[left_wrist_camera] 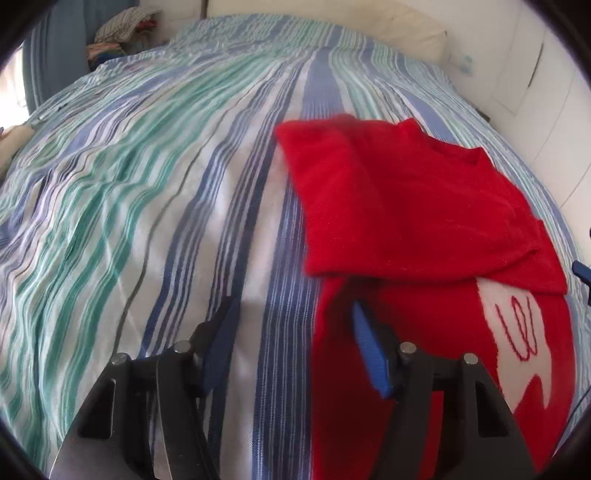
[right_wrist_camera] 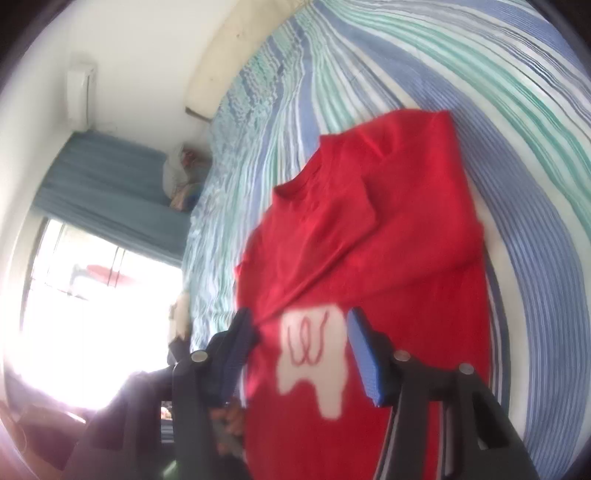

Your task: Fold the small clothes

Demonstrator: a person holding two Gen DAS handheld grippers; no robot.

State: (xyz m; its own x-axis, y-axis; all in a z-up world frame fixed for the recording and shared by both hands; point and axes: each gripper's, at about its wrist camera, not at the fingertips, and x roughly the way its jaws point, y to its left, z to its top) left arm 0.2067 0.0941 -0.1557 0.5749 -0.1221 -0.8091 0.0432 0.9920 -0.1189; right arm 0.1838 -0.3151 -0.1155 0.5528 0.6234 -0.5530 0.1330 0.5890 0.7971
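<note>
A small red sweater [left_wrist_camera: 406, 206] with a white patch and red lettering [left_wrist_camera: 517, 332] lies on the striped bed, one side and sleeve folded over its front. It also shows in the right wrist view [right_wrist_camera: 369, 221], white patch [right_wrist_camera: 314, 354] near the fingertips. My left gripper [left_wrist_camera: 295, 317] is open and empty over the sweater's left hem edge, one finger over the sheet, the other over the red cloth. My right gripper [right_wrist_camera: 299, 325] is open and empty, hovering over the patch.
The bed has a blue, green and white striped sheet [left_wrist_camera: 147, 203]. A cream headboard [left_wrist_camera: 369, 26] and white wall lie beyond. A pile of clothes [left_wrist_camera: 122, 29] sits at the far corner. A bright window [right_wrist_camera: 92, 302] with a blue curtain [right_wrist_camera: 110, 177] is beside the bed.
</note>
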